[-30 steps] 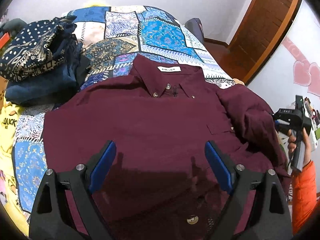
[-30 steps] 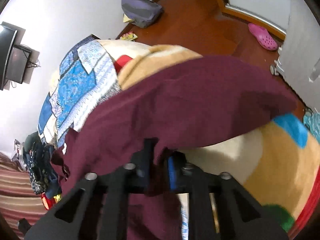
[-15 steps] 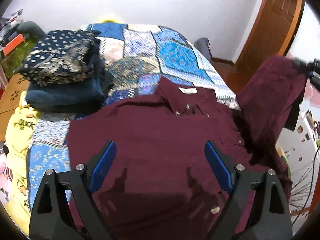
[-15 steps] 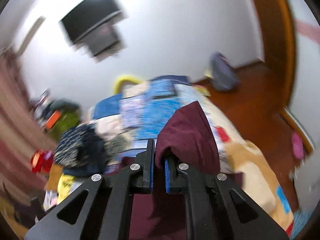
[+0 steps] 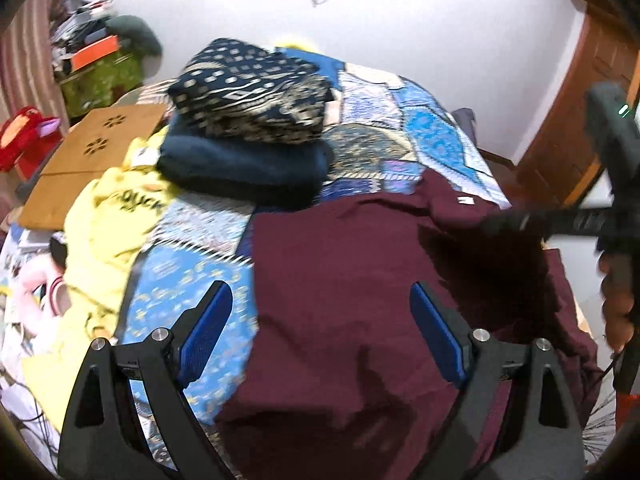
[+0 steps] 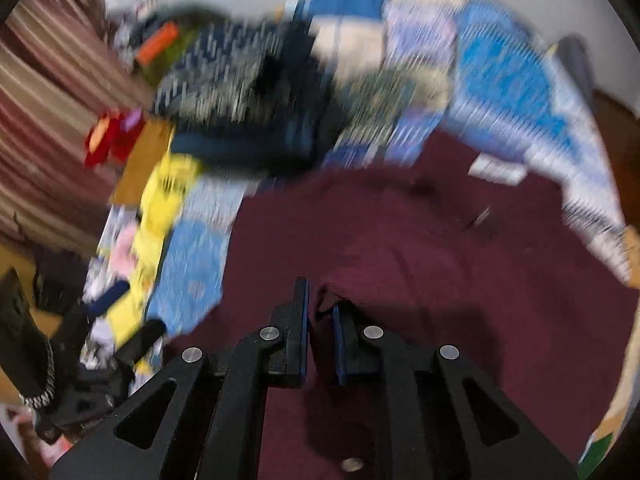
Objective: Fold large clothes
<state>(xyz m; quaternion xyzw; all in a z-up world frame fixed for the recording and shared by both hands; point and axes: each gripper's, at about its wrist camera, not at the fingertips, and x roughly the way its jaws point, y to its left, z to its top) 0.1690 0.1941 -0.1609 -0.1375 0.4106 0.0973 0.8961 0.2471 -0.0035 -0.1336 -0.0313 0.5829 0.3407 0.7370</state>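
1. A dark red shirt (image 5: 340, 280) is spread out on the bed (image 5: 420, 128), over a blue patchwork quilt, with the collar and its white label toward the far end.
2. The left gripper (image 5: 320, 332) is held above the shirt's lower left part with its blue-padded fingers (image 5: 204, 332) spread wide, and nothing is gripped between them.
3. The right gripper (image 6: 320, 320) is clenched on a fold of the shirt, with a bit of dark red cloth bunched up between the fingers (image 6: 300, 320). That view is pretty smeared, so finer detail can't be made out.
4. In the left view the right gripper is seen as a dark blurry shape at the right edge, over the shirt's right side.
5. A stack of folded clothes (image 5: 248, 128) is parked on the bed beyond the shirt, patterned navy on top of plain dark blue.
6. A yellow garment (image 5: 116, 216) is left crumpled at the bed's left edge.
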